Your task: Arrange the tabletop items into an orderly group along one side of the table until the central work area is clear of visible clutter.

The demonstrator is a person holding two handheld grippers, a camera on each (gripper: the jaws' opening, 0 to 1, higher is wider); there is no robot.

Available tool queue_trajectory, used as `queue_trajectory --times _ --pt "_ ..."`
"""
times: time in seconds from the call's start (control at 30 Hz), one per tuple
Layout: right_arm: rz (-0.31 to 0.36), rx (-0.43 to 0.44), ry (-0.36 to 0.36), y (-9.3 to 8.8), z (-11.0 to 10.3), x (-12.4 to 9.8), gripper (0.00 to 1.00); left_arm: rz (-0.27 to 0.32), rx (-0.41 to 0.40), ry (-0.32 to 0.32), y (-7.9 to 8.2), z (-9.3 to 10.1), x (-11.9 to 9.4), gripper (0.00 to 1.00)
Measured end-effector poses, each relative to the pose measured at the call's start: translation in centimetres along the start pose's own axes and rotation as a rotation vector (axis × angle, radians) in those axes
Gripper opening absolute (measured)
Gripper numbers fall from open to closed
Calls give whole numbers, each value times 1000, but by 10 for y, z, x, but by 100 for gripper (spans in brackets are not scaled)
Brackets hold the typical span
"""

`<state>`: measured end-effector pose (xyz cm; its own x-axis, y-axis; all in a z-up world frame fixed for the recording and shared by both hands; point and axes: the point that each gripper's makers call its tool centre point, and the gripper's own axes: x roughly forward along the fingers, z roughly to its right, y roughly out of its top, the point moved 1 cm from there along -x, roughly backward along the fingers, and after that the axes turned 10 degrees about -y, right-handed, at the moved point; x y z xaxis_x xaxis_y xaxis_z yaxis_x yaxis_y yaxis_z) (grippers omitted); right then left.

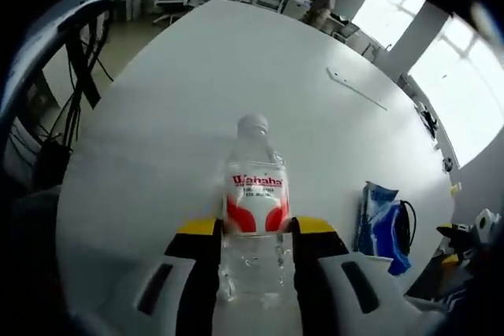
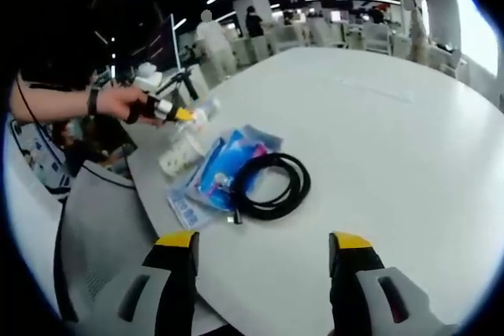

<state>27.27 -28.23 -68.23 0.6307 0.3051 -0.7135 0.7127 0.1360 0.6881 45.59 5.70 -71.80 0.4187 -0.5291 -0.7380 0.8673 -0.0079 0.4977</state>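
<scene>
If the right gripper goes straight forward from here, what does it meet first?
Probably the black coiled cable on the blue packet, slightly left of the right gripper line; depth is unclear.

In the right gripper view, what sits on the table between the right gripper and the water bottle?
A coiled black cable lying partly on a blue packet sits between the right gripper and the water bottle, in the right gripper view.

Office chairs (image 2: 346,33) beyond the table (image 2: 409,139)

Clear bottle (image 1: 253,210) with red-white label; blue packet (image 2: 224,164); black cable (image 2: 272,185); white table (image 2: 409,139).
</scene>
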Motion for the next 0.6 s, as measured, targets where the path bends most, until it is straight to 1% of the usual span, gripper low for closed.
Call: queue_trajectory --times 0.27,0.4,0.6 --pt "2 -4 16 2 -5 4 68 -15 18 -1 -18 3 -9 35" --pt "3 -10 23 4 -8 6 68 -32 37 -4 -28 5 -14 35" --pt "9 -8 25 5 -11 7 68 -54 38 -14 -42 6 -21 35"
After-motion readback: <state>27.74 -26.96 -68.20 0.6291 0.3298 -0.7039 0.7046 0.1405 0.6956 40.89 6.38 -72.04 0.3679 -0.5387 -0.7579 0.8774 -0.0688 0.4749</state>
